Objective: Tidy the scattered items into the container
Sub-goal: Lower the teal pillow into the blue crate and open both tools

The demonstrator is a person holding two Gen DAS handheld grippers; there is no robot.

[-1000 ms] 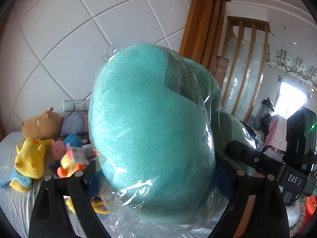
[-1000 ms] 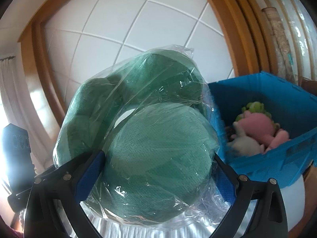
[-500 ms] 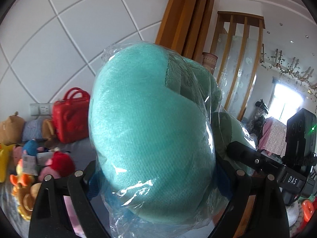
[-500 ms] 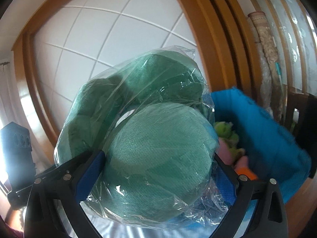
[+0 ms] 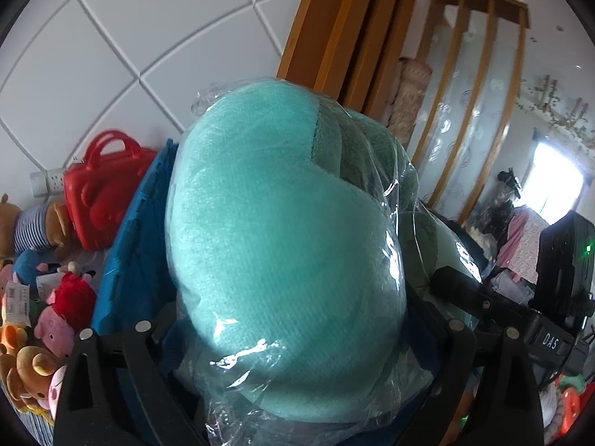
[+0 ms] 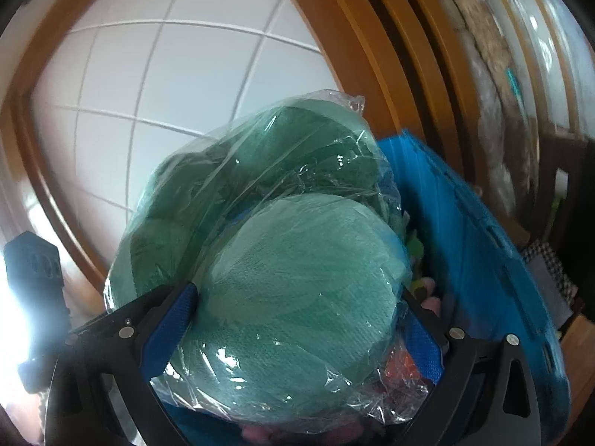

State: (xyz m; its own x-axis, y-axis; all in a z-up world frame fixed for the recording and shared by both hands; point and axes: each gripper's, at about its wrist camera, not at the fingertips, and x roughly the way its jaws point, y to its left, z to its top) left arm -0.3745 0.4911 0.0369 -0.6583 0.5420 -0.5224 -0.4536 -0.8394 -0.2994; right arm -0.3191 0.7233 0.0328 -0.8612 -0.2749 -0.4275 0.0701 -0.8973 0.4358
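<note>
Left tool — jaws wide and opening at this moment, the bagged teal pillow between them. Whether its fingers press the pillow cannot be told; the plastic and the pillow's bulk hide the contact on both sides.

Right tool — closed on the same teal pillow; its blue pads press into the wrapped plush at the left and right flanks, and the clear bag bunches below them.

Pillow: a curved, lobed cushion in light and darker green, sealed in crinkled clear plastic, carried by both tools at once. It hangs just above and partly inside the blue container, whose far wall rises behind and to the right of it in the right wrist view. In the left wrist view the container's wall shows just left of the pillow.

Inside the container, under and right of the pillow, bits of pink, green and orange plush show; too covered to name.

Left of the container, on the bed: a red toy case nearest its wall, then a heap of plush toys — a red one, pink pigs, brown bears, a striped one.

Behind the container: white quilted wall panel with a wooden frame.
</note>
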